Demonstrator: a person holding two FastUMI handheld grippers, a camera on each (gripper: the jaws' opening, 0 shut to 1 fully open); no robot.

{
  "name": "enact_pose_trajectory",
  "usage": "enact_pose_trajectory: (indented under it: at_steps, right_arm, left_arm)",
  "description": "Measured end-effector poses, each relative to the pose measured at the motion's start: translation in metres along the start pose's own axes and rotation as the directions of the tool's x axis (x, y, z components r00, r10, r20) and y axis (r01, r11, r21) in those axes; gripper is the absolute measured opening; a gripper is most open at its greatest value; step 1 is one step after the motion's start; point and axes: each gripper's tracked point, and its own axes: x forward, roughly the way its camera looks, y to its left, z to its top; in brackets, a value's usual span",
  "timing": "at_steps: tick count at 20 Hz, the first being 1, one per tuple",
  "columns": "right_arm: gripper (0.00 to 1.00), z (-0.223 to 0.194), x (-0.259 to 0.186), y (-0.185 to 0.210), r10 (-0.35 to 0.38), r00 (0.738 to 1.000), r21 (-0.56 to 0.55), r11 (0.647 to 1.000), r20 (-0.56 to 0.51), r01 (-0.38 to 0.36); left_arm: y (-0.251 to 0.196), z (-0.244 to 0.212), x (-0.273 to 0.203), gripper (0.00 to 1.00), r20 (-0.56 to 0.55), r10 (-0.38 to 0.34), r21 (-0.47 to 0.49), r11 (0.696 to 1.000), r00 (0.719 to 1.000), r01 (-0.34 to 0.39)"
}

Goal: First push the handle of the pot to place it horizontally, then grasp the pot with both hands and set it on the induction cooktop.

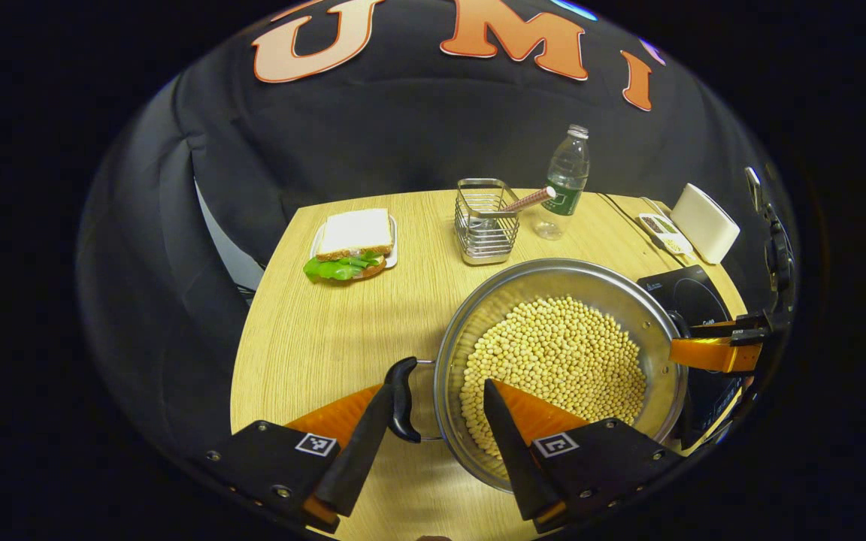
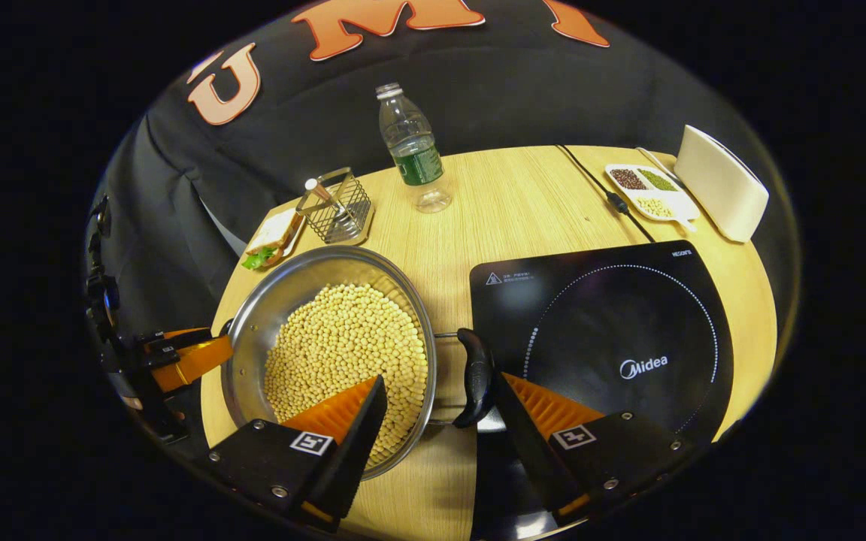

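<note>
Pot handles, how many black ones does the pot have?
2. One black handle sits on the pot's side by the left tongs; the other handle faces the induction cooktop.

Hidden and cut-off parts around the pot [image 1: 561,361]

Could not tell whether fingers [image 1: 512,436] pressed the pot's rim or handle [image 1: 401,398]. Beyond the pot, induction cooktop [image 1: 685,297] mostly covered; tray [image 1: 662,233] contents too small there; far gripper [image 2: 189,359] partly cut off.
</note>
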Motion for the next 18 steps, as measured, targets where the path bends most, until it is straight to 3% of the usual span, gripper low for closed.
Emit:
enact_pose_trajectory:
  at_steps: [4, 10, 11, 12, 15, 18]
  right_arm:
    - [0.87, -0.002, 0.006, 0.003, -0.001, 1.000, -0.021, 1.000, -0.017, 0.001]
    - [0.80, 0.002, 0.012, 0.007, -0.050, 0.998, -0.117, 0.992, -0.022, 0.047]
    - [0.80, 0.002, 0.015, 0.008, -0.056, 0.998, -0.130, 0.990, -0.024, 0.052]
    - [0.80, 0.003, 0.015, 0.009, -0.061, 0.998, -0.141, 0.988, -0.026, 0.057]
    - [0.80, 0.005, 0.020, 0.011, -0.068, 0.997, -0.162, 0.985, -0.032, 0.062]
    - [0.80, 0.002, 0.029, 0.018, -0.062, 0.997, -0.125, 0.991, -0.055, 0.055]
  left_arm:
    - [0.004, 0.000, 0.001, 0.80, 0.012, 0.008, 0.018, 1.000, 1.000, -0.008]
    - [0.027, -0.009, 0.005, 0.80, -0.023, 0.081, 0.073, 0.994, 0.996, -0.079]
    - [0.027, -0.010, 0.009, 0.80, -0.028, 0.078, 0.073, 0.994, 0.997, -0.076]
    - [0.022, -0.010, 0.011, 0.89, -0.032, 0.059, 0.078, 0.995, 0.998, -0.056]
    - [0.012, -0.010, 0.021, 0.88, -0.039, 0.028, 0.081, 0.996, 0.999, -0.024]
    - [0.014, -0.016, 0.033, 0.88, -0.062, 0.054, 0.055, 0.997, 0.997, -0.051]
